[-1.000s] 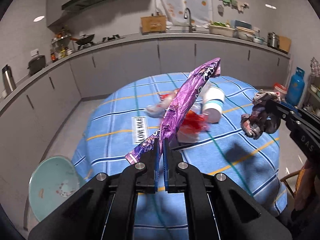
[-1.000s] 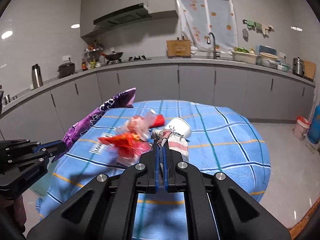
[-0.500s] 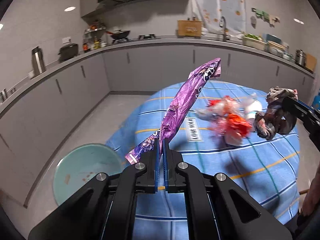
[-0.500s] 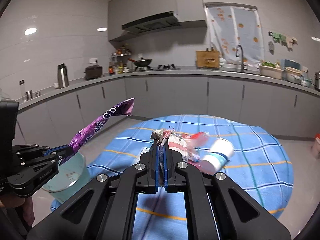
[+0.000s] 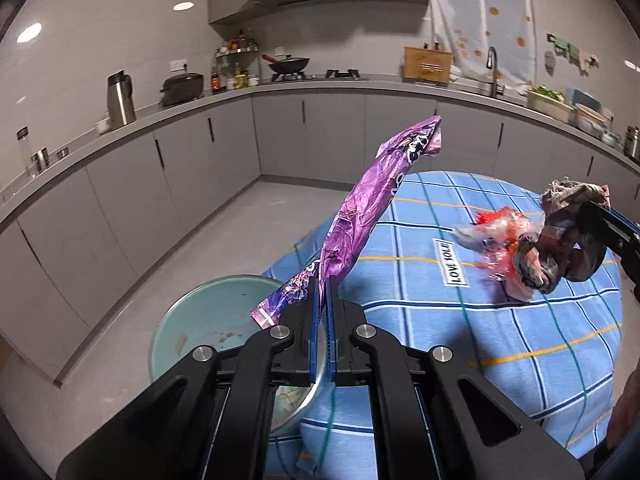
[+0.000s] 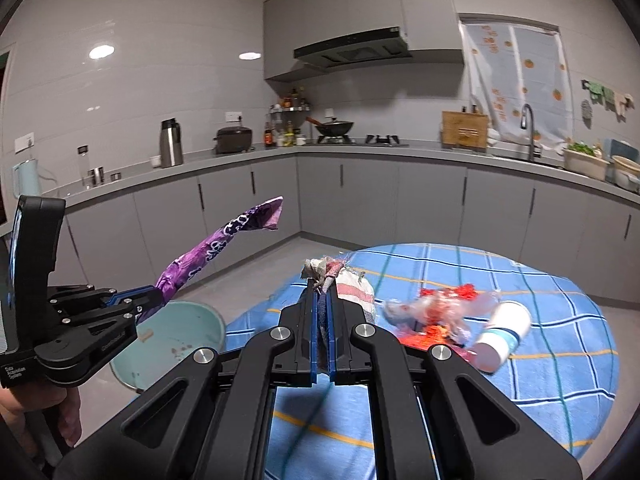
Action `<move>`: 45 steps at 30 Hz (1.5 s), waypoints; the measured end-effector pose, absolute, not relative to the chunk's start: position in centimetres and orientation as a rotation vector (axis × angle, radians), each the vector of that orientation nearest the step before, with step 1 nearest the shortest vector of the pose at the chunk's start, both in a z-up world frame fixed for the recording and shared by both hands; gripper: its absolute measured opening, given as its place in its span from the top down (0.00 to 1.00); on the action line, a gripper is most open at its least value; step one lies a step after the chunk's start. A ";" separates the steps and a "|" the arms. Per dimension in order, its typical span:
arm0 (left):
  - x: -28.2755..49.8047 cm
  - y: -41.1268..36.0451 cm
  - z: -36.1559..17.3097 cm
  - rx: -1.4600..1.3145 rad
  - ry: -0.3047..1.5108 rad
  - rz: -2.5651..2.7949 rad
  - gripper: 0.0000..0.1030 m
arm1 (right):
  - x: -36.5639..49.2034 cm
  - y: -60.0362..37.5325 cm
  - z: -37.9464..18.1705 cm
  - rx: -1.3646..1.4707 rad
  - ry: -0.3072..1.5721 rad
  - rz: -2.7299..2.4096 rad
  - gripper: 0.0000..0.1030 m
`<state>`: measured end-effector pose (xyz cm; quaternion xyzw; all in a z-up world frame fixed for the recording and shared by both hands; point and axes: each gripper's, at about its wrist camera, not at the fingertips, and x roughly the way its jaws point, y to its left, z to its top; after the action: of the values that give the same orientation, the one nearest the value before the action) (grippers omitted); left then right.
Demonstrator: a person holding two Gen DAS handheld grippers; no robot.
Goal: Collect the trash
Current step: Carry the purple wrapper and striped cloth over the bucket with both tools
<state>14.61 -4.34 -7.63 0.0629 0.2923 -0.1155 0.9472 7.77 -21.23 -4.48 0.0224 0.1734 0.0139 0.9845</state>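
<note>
My left gripper [image 5: 322, 280] is shut on a long purple snack wrapper [image 5: 368, 208] that sticks up and to the right, over the table's left edge. Below it on the floor stands a pale green bin [image 5: 208, 320], seen also in the right wrist view as the bin [image 6: 180, 332]. My right gripper [image 6: 322, 294] is shut on a crumpled rag [image 6: 352, 284], grey with red stripes, held above the table. The left wrist view shows that rag [image 5: 560, 248] at the right. The left gripper [image 6: 158, 298] with the wrapper [image 6: 216, 246] appears at the left of the right wrist view.
A round table with a blue checked cloth [image 5: 500, 320] carries a red and clear plastic wrapper [image 6: 436, 312] and a tipped white cup [image 6: 502, 334]. Grey kitchen cabinets [image 5: 180, 176] and a counter run along the walls. Bare grey floor [image 5: 248, 232] lies between the table and the cabinets.
Both grippers swung left, away from the table's middle and toward the green bin, each still holding its item. The bin has come closer under the left gripper.
</note>
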 end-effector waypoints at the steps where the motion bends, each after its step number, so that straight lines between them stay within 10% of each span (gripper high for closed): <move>1: 14.7 -4.1 -7.6 0.126 0.595 -0.229 0.96 | 7.9 -20.8 -4.5 0.042 0.349 0.036 0.96; 45: 16.9 8.3 -11.7 0.019 0.704 0.056 0.96 | 16.1 -7.3 -5.9 -0.032 0.400 0.381 0.96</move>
<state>16.94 8.28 -11.68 0.0092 0.3446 0.0276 0.9383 16.12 -7.34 -5.87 -0.0159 0.1975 0.1883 0.9619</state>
